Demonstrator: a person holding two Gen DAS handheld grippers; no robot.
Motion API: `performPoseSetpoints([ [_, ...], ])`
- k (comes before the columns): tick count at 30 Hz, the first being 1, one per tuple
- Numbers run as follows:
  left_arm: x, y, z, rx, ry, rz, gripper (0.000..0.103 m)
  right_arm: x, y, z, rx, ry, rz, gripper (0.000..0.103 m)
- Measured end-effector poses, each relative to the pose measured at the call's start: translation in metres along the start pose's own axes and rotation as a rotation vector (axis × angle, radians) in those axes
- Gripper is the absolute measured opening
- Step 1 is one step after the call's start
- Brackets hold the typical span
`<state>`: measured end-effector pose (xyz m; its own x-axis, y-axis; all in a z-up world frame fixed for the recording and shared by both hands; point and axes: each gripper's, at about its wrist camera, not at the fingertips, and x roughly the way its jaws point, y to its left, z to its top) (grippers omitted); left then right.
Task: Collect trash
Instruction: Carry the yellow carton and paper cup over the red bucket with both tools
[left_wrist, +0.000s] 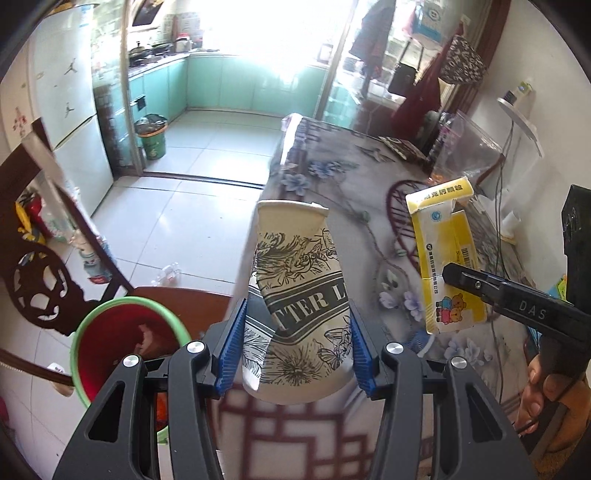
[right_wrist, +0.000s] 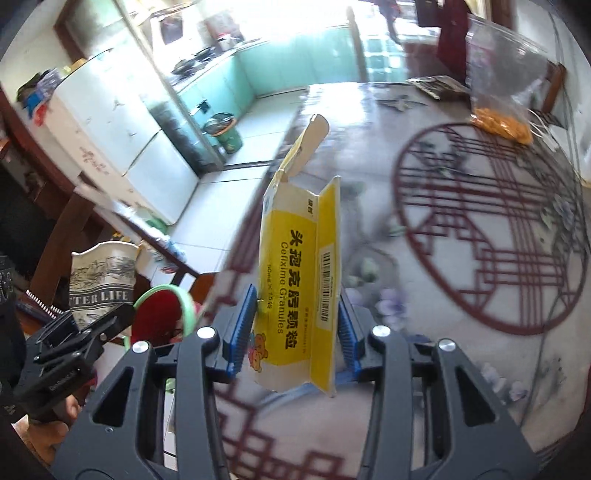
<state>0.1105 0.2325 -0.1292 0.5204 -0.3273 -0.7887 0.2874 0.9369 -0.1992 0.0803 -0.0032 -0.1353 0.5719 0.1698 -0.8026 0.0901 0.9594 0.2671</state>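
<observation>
Dining table (left_wrist: 332, 177) w/ a floral cloth and dark-red lattice print, beside a tiled floor that runs back to a bright kitchen.

Nearest, left gripper (left_wrist: 297, 350): jaws part-way open, blue pads clamped on both sides of a crumpled paper cup (left_wrist: 299, 295), held upright, rim torn, above the table's edge. Just left of it and lower sits a red bin w/ green rim (left_wrist: 127, 350), some scraps inside.

Right gripper (right_wrist: 297, 332): jaws somewhat narrower, pads pressing a flattened yellow medicine box (right_wrist: 299, 280), top flap open, lifted clear of the cloth. In the left wrist view the box hangs to the right of the cup, apart from it; a hand (left_wrist: 543, 395) grips the tool below.

Farther across the table: clear plastic bag (right_wrist: 506, 85) w/ orange bits at the bottom. Beyond, white fridge (left_wrist: 70, 110), green bucket (left_wrist: 151, 136) on the kitchen floor, teal cabinets (left_wrist: 221, 81).
</observation>
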Motion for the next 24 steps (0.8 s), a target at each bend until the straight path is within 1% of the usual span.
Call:
performPoseSetpoints([
  [8, -0.018, 0.053, -0.013, -0.087, -0.017, 0.056, 0.048, 0.014, 0.061, -0.006, -0.091, 0.029, 0.072, 0.041],
  [13, -0.024, 0.085, -0.022, -0.146, -0.011, 0.088, 0.048, 0.025, 0.087, -0.007, -0.132, 0.049, 0.103, 0.041],
  [24, -0.025, 0.132, -0.032, -0.215, 0.007, 0.135, 0.048, 0.046, 0.139, -0.012, -0.198, 0.096, 0.162, 0.042],
])
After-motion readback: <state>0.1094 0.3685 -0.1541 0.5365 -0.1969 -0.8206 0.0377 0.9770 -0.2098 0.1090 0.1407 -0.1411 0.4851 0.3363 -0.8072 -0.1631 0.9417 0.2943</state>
